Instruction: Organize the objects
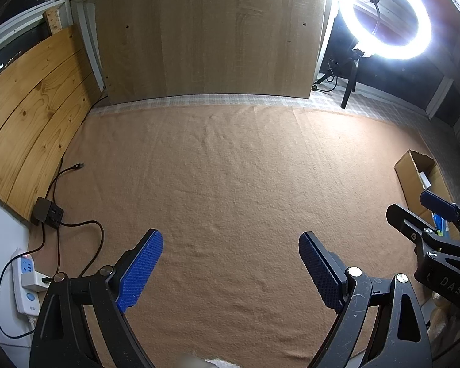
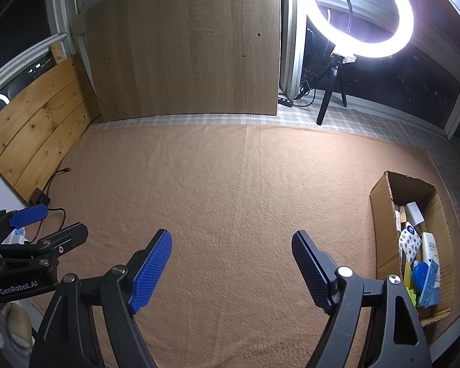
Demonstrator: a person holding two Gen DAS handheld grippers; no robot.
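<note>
A cardboard box (image 2: 380, 214) stands at the right of the tan cloth, also seen in the left wrist view (image 1: 409, 171). Inside lie several small items: a white tube (image 2: 431, 251), a blue tape holder (image 2: 421, 271), a sticker-patterned packet (image 2: 409, 240) and a white box (image 2: 414, 211). My right gripper (image 2: 231, 265) hovers open over bare cloth, left of the box, nothing between its blue pads. My left gripper (image 1: 230, 268) is likewise open and empty over the cloth. Each gripper shows at the edge of the other's view.
A tan cloth (image 1: 230, 168) covers the surface. A wooden board (image 1: 205, 30) leans at the back, pine planks (image 1: 30, 116) at the left. A lit ring light (image 2: 357, 12) on a tripod stands back right. A power strip (image 1: 24, 279), black adapter (image 1: 47, 211) and cables lie at the left edge.
</note>
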